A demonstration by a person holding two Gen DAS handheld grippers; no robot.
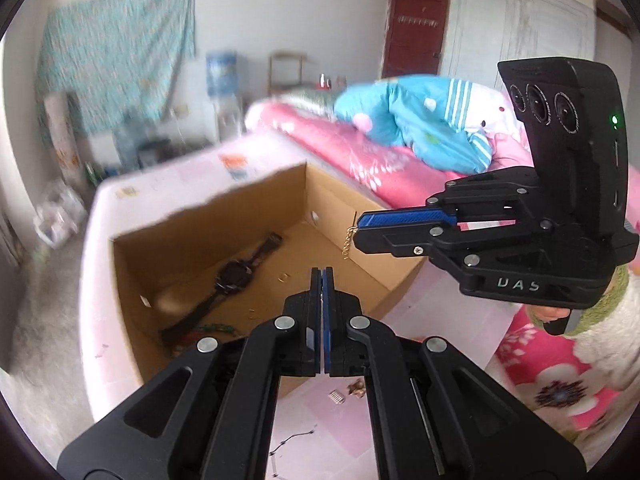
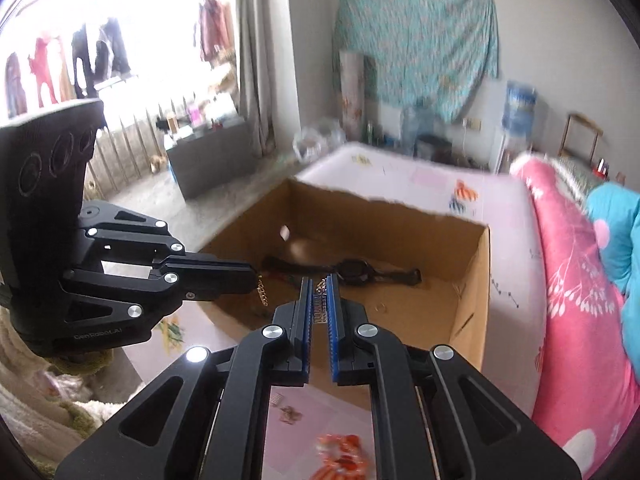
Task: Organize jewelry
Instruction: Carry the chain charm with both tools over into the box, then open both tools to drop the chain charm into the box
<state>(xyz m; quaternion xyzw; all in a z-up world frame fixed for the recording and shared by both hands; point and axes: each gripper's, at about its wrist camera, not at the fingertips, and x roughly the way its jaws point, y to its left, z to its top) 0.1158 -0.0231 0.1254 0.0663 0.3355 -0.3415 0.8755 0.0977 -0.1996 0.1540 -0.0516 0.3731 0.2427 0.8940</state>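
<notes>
An open cardboard box (image 1: 340, 196) (image 2: 476, 272) stands on the pink bed. Inside lie a black wristwatch (image 1: 236, 276) (image 2: 356, 272), a small gold ring (image 1: 285, 277) (image 2: 382, 307) and some beads. My left gripper (image 1: 322, 270) (image 2: 256, 276) is shut, and a gold chain (image 2: 262, 292) hangs from its tips over the box's near edge. My right gripper (image 2: 320, 284) (image 1: 356, 228) is shut on a gold chain (image 1: 348, 240) (image 2: 321, 286) and holds it above the box.
Small jewelry pieces (image 1: 348, 392) and a thin dark chain (image 1: 292, 440) lie on the pink sheet in front of the box. Orange beads (image 2: 340, 456) lie close below my right gripper. A pink quilt (image 2: 580, 300) and blue plush toy (image 1: 420, 120) lie beside the box.
</notes>
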